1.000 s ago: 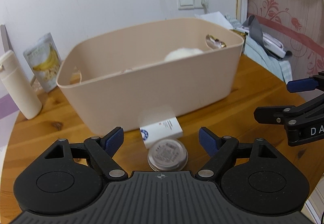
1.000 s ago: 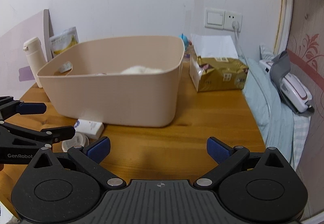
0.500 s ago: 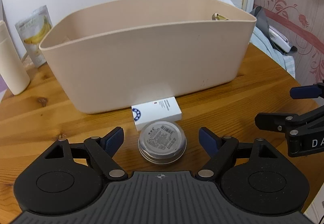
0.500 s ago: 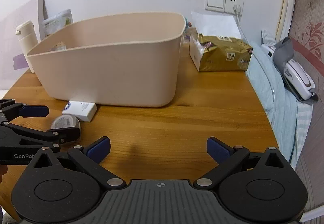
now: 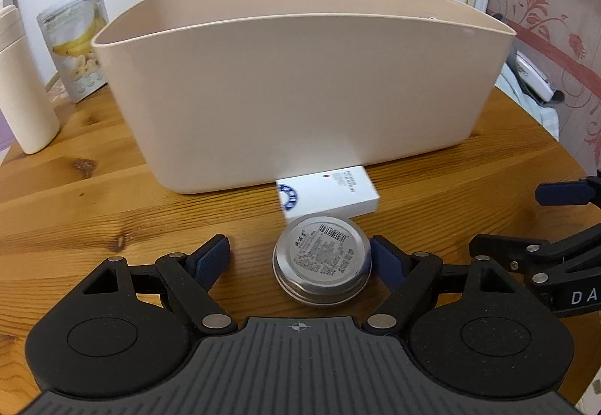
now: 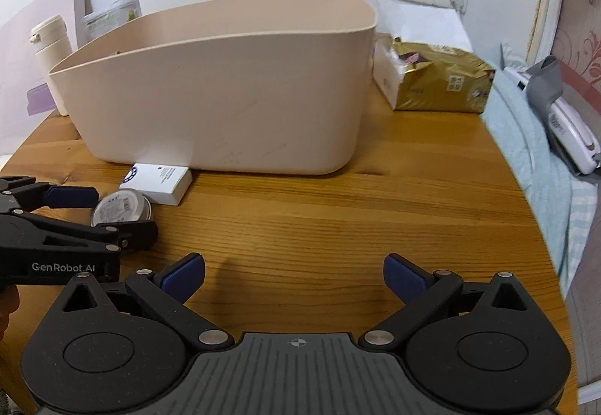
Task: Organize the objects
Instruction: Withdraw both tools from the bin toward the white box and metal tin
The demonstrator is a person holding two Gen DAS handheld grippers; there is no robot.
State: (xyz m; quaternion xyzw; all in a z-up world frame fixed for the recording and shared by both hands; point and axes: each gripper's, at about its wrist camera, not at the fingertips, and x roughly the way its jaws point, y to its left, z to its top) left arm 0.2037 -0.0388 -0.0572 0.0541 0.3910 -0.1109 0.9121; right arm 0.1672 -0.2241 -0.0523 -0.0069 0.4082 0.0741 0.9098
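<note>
In the left wrist view, the left gripper (image 5: 300,257) is being brought down low over the table (image 5: 112,204), where a second ago it was being held higher and further back, looking into the tub (image 5: 300,92). Its fingers are being kept spread wide, and the round tin (image 5: 322,260) is now being bracketed between them: the right fingertip (image 5: 383,257) is being set just beside or against the tin's edge, while the left fingertip (image 5: 212,257) is being held well apart from it. The tin is lying flat on the table, touching the white box (image 5: 326,191), which is resting against the foot of the tub. Nothing is being grasped yet; judging from this, a pinch on the tin is being prepared, after which a lift into the tub would be called for. In the right wrist view, the right gripper (image 6: 295,274) is being held open and empty above bare table, near the tub. The left gripper (image 6: 94,212) is being seen from the side, straddling the tin (image 6: 122,206) beside the white box (image 6: 156,182).
</note>
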